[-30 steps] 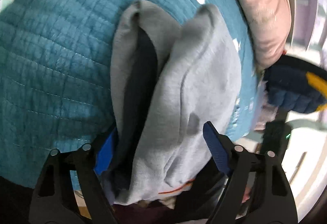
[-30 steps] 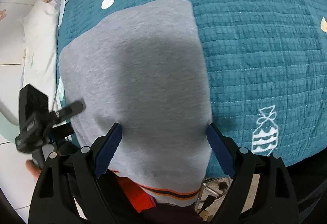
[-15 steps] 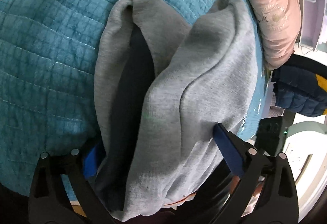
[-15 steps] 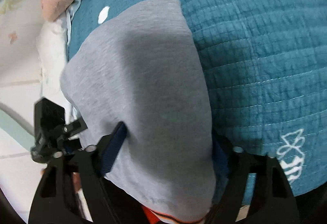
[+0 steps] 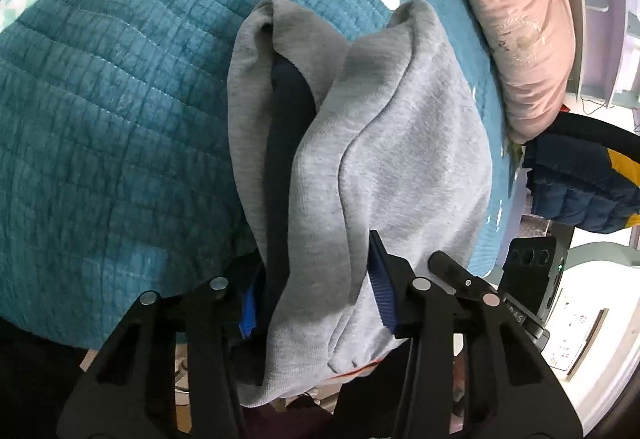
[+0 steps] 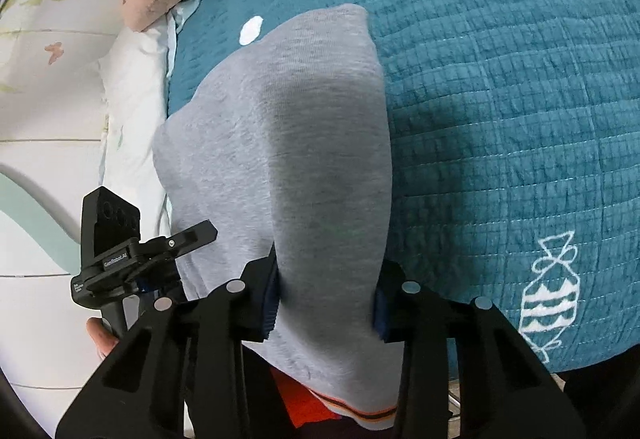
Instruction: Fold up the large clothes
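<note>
One teal quilted bedspread [image 5: 112,111] covers the bed and fills most of both wrist views; it carries printed patches in white and cream, and a white line drawing of a tied sack [image 6: 550,289] sits at the near right of the right wrist view.

One grey sweatshirt [image 5: 400,143] lies folded into a long bundle on the bedspread, at the near edge of the bed, running away from the cameras. In the left wrist view the bundle shows two grey lobes with one dark navy strip [image 5: 286,127] between them. An orange and dark striped hem [image 6: 352,413] hangs off the near edge.

One pink pillow [image 5: 516,23] lies at the far right in the left wrist view. One navy quilted item [image 5: 576,179] with a yellow patch sits just beside it, off the bed.

Two grippers, one per hand.
- Left gripper [image 5: 316,291]: jaws closing, near end of the sweatshirt between them. Both blue pads lie against the cloth and the fabric bunches inward there; reads as clamped on it.
- Right gripper [image 6: 326,297]: jaws closing, sweatshirt between them, cloth pinched in at both pads; likewise gripped.

One fingertip [image 6: 100,337] of the person shows under the left tool at the left of the right wrist view.
</note>
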